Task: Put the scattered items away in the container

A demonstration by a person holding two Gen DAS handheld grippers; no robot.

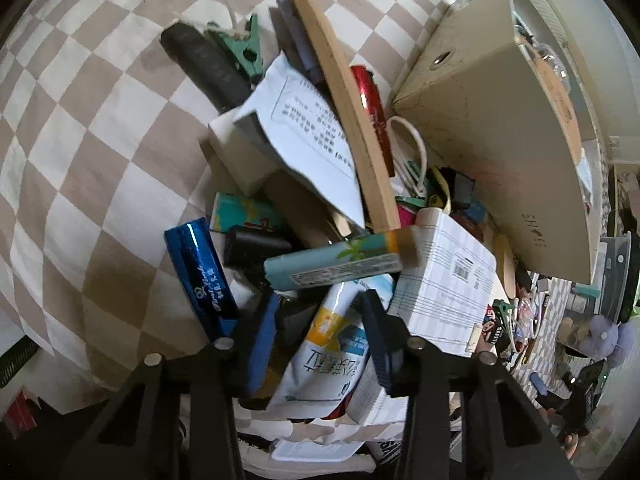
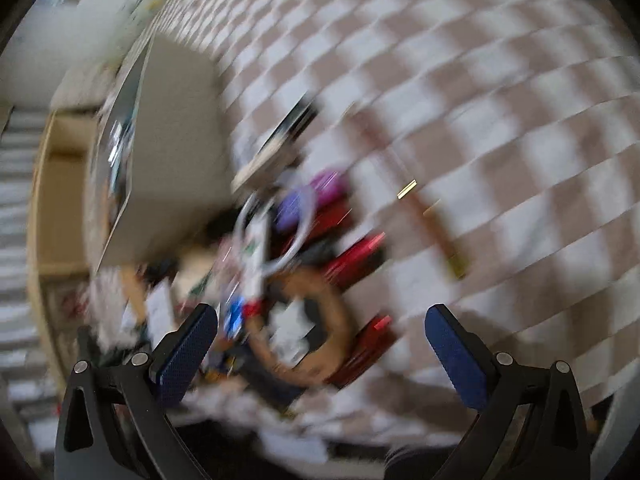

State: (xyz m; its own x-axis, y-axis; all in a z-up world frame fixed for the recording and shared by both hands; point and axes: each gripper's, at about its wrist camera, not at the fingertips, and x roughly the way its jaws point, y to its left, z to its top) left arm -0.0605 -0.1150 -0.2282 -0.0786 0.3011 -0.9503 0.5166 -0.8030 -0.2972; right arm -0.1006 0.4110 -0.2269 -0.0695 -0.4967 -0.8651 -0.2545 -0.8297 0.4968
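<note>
The left gripper [image 1: 320,336] is clamped on a white pouch with blue and yellow print [image 1: 320,344], at the near end of the heap on the checked cloth [image 1: 80,140]. The pouch looks soft, light and slick, so it will likely sag and could slide out; the pads pinch it across the middle, and a hold nearer a sealed edge would probably be firmer.

Going left to right through the pile: a glossy blue box [image 1: 200,276] lies just beside the left pad, a teal tube [image 1: 332,266] rests across the pouch's far end, and a white paper pack with ruled lines [image 1: 444,288] leans against it on the right. Lifting the pouch may well drag the tube. Further back, a wooden slat [image 1: 344,120] and a white printed bag [image 1: 308,132] top the heap.

The beige container [image 1: 488,128] stands toward the far right edge of the cloth, close behind the pile.

The right gripper [image 2: 320,348] is spread wide and empty above blurred clutter.
</note>
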